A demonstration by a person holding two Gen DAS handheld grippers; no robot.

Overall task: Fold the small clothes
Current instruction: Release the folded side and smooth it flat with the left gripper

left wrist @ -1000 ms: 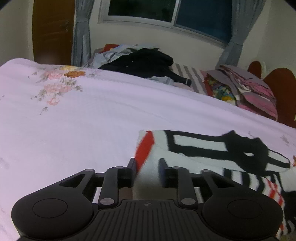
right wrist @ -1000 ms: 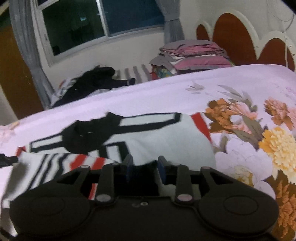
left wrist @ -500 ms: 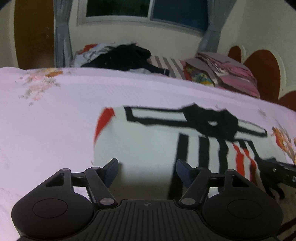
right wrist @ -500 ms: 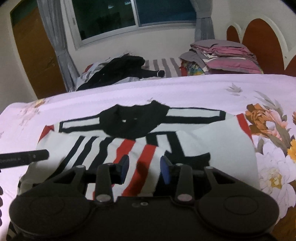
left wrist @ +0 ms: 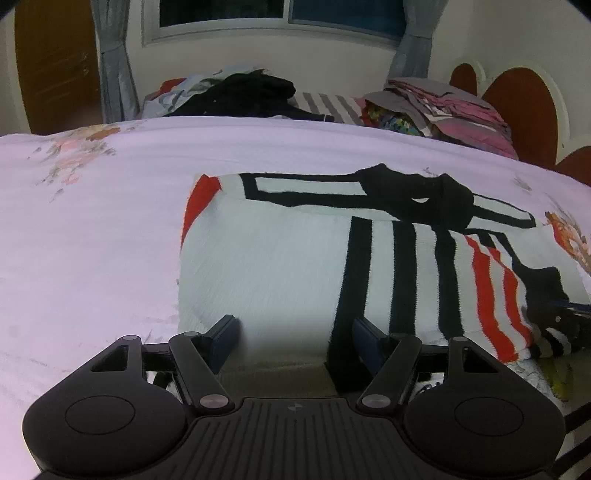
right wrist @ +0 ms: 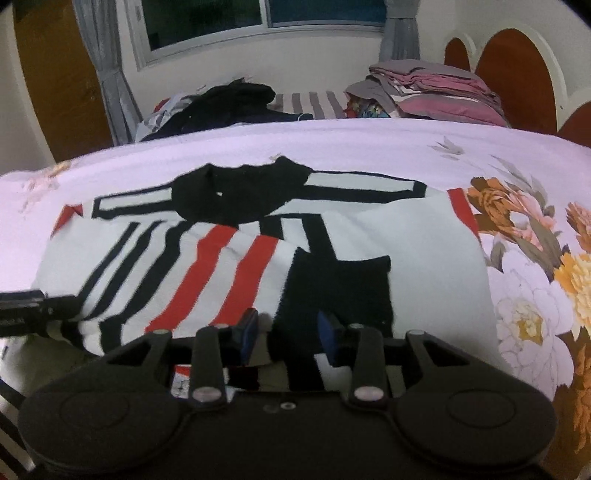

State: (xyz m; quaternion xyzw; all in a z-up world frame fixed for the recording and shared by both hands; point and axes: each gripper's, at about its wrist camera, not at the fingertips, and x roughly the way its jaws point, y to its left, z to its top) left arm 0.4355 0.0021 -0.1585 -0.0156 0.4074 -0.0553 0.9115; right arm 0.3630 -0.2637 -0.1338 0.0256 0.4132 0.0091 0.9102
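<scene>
The striped sweater (left wrist: 280, 258) lies flat on the pink floral bedspread (left wrist: 92, 229), its black collar (left wrist: 410, 199) toward the far side and both sleeves folded in across the front, the right one ending in a black cuff (right wrist: 340, 288) that lies on the white body. Its left edge, marked by a red patch at the shoulder, runs straight from far to near with a wide stretch of bare bedspread beyond it to the left; on the right side the sweater's edge sits just beside the large printed flowers (right wrist: 528, 317). The near hem hangs close to the edge of the bed. The left gripper (left wrist: 291, 341) hovers over the near hem with its fingers spread wide, nothing between them. The right gripper (right wrist: 288, 332) sits over the near end of the black cuff, its fingers parted a moderate way and gripping nothing. Each gripper's dark tip shows at the edge of the other's view, so the two are near each other. Past the far edge of the bed lies a loose heap of dark clothes (left wrist: 240, 96), then a striped cloth and a stack of folded pink and grey laundry (right wrist: 432, 92) to the right. Behind are a window (right wrist: 207, 22) with grey curtains, a brown door (left wrist: 55, 62) at left and a scalloped headboard (right wrist: 517, 77) at right.
</scene>
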